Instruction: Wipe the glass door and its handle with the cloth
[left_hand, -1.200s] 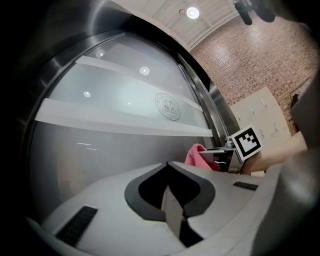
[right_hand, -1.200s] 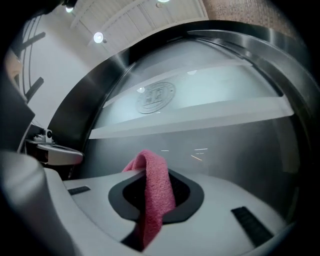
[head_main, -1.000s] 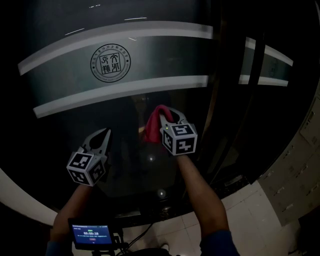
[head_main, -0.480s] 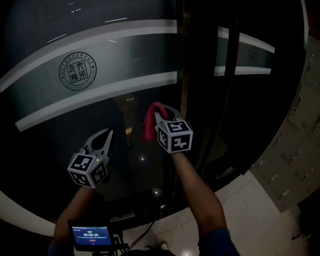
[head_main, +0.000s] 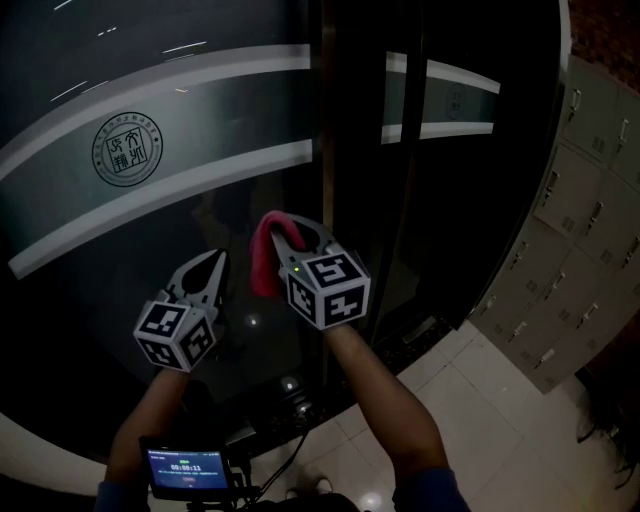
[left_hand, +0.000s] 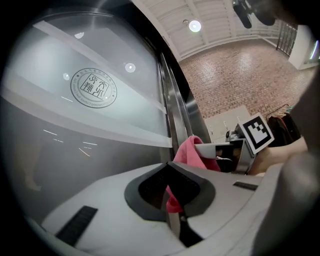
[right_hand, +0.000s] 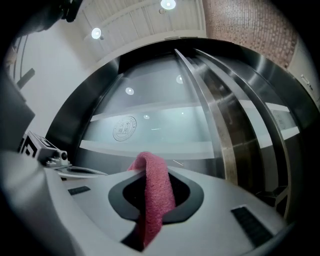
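Note:
The dark glass door (head_main: 200, 110) carries a frosted band and a round seal (head_main: 128, 148). Along its right edge runs a tall metal bar (head_main: 325, 140), also in the right gripper view (right_hand: 220, 130). My right gripper (head_main: 290, 234) is shut on a pink cloth (head_main: 262, 262), which it holds against the glass just left of that bar. The cloth (right_hand: 155, 190) hangs folded between the jaws. My left gripper (head_main: 211, 264) is lower left of it, shut and empty, close to the glass. The left gripper view shows the cloth (left_hand: 192, 152) past its own tips (left_hand: 172, 212).
Grey lockers (head_main: 590, 170) line the wall on the right. Light floor tiles (head_main: 480, 400) lie below the door's threshold. A small lit screen (head_main: 185, 468) with a cable hangs at chest height. A second dark glass panel (head_main: 470, 180) stands right of the bar.
Both grippers have shifted rightward along the door; the cloth now sits much nearer the metal bar. The view has swung right, bringing the lockers in.

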